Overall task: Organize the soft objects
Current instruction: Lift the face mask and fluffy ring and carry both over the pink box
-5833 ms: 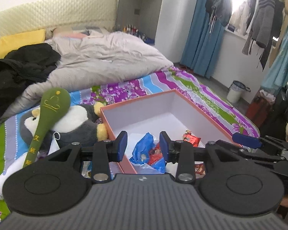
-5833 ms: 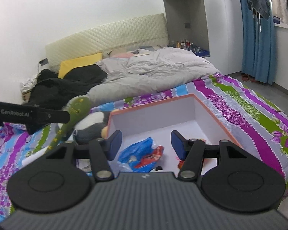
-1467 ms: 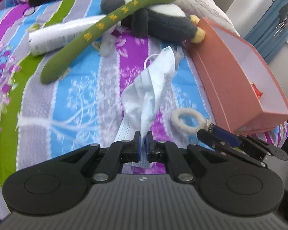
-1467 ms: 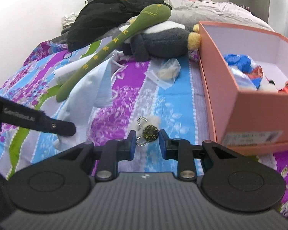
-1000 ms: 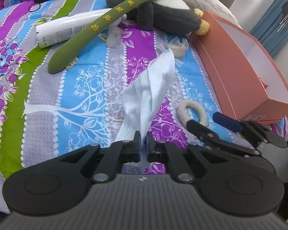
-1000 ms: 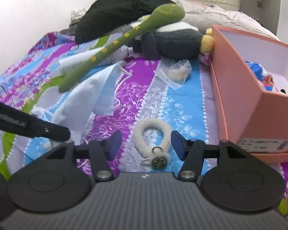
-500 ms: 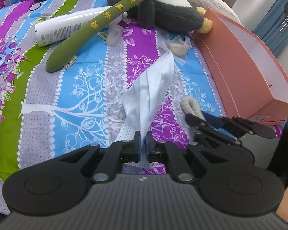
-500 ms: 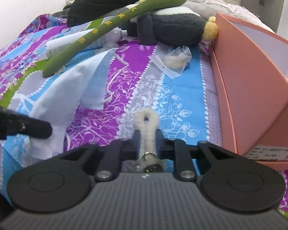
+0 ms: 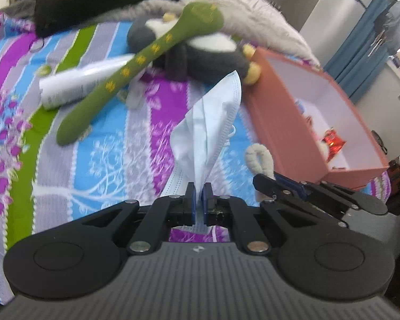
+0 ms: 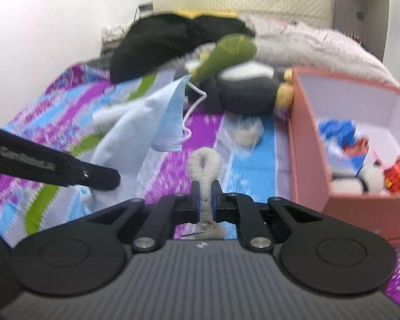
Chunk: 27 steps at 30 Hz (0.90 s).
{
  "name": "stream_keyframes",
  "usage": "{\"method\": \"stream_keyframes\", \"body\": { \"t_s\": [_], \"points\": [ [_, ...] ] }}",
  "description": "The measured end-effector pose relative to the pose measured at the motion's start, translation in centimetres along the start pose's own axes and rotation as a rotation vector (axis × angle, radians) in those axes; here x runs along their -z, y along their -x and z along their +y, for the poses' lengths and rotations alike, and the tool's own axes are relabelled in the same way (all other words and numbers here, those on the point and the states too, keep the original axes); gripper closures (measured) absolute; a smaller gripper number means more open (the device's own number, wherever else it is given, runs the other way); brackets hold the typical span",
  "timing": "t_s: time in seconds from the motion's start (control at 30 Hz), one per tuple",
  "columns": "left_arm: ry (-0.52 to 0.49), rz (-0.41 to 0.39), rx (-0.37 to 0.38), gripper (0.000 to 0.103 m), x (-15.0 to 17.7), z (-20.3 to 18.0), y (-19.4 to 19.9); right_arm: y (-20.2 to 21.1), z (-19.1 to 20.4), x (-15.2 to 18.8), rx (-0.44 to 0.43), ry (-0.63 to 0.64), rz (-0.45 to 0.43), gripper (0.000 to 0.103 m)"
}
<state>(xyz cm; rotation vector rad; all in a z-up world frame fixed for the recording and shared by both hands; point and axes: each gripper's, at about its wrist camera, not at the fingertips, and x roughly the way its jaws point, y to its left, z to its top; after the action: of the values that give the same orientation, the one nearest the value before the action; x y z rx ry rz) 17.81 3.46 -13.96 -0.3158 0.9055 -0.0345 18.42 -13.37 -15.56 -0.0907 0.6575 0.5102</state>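
Observation:
My left gripper [image 9: 199, 190] is shut on a light blue face mask [image 9: 210, 122], which hangs lifted above the striped bedsheet. My right gripper [image 10: 205, 189] is shut on a fluffy cream hair tie [image 10: 204, 168], raised off the bed; the same hair tie [image 9: 258, 157] and the right gripper [image 9: 277, 184] show in the left wrist view. The mask [image 10: 149, 122] and the left gripper [image 10: 104, 177] appear at the left of the right wrist view. An open salmon box [image 9: 280, 133] with snack packets stands to the right, seen also as the box [image 10: 306, 144].
A grey penguin plush [image 9: 208, 50] lies behind with a long green plush stick [image 9: 136, 64] across it, next to a white tube [image 9: 74, 85]. A small clear bag [image 10: 246, 130] lies by the box. Black clothes [image 10: 168, 40] and a grey duvet [image 10: 314, 45] fill the far bed.
The right gripper closed on the hair tie and lifted it off the bed. The left gripper rose with the mask, so more of the room and box interior shows.

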Motion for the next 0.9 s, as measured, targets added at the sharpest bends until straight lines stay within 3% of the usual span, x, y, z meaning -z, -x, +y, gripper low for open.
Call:
{"method": "stream_keyframes", "body": {
  "t_s": [0.37,0.57,0.9],
  "points": [
    [-0.04,-0.117,0.057,0.097,-4.5,-3.3,4.4,5.9,-1.2,-6.2,0.034,0.027,-0.193,0.091],
    [-0.083,-0.145,0.101,0.097,-7.3,-5.8,5.5,8.1,-3.3,-8.8,0.092,0.025,-0.28,0.091],
    [-0.19,-0.212,0.198,0.097,-12.8,-13.1,5.5,11.5,-8.8,-13.1,0.223,-0.016,-0.372,0.091]
  ]
}}
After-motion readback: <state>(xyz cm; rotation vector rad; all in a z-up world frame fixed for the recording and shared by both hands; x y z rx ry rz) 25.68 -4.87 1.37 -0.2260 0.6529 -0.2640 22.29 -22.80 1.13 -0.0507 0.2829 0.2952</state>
